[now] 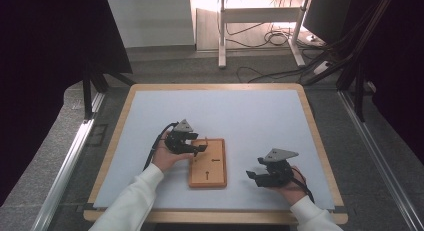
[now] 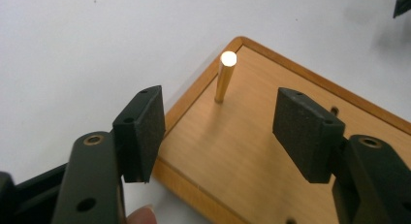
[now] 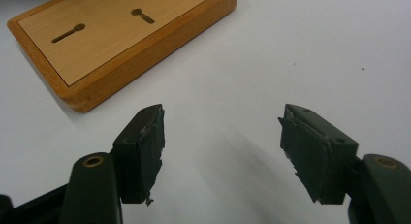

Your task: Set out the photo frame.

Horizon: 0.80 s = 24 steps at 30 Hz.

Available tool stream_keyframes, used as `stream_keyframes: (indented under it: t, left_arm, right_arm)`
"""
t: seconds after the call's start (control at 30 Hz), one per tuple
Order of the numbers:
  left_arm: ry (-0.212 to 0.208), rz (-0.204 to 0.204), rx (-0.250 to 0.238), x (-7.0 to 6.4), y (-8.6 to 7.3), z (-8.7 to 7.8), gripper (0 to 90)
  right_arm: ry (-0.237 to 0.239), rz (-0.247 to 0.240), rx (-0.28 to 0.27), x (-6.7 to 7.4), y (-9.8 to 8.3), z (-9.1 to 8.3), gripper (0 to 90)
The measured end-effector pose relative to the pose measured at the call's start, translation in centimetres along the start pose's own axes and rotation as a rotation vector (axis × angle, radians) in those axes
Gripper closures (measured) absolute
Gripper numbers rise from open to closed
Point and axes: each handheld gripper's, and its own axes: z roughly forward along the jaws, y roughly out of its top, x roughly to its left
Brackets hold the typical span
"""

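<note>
My left gripper (image 2: 215, 136) hangs with jaws apart and empty over the wooden board's (image 2: 252, 151) near corner, the upright brass peg (image 2: 225, 77) just beyond. My right gripper (image 3: 223, 146), also open and empty, rests on the white mat (image 3: 291, 54) beside the board.

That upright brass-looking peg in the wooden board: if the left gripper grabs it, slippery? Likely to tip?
The peg looks like polished metal with a shiny top, so it is probably stiff and a bit slick, though the left gripper has textured pads. It stands in a hole in the wooden board, so it likely won't tip; pulled free, the round shaft could roll.
</note>
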Motion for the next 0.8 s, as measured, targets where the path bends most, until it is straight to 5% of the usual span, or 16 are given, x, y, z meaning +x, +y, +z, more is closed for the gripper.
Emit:
stream_keyframes:
  t: [0.23,0.43,0.8]
  left_arm:
    - [-0.036,0.018,0.005,0.0,0.8,1.3,50.9]
    - [-0.016,0.025,-0.002,0.0,0.8,1.6,66.4]
    - [-0.026,0.033,-0.007,0.1,0.8,2.0,80.6]
  right_arm:
    - [-0.011,0.009,-0.002,-0.1,-0.3,-0.4,32.6]
    - [-0.017,0.008,0.000,-0.1,-0.4,-0.4,32.4]
    - [0.013,0.003,-0.029,0.4,0.0,-0.2,27.1]
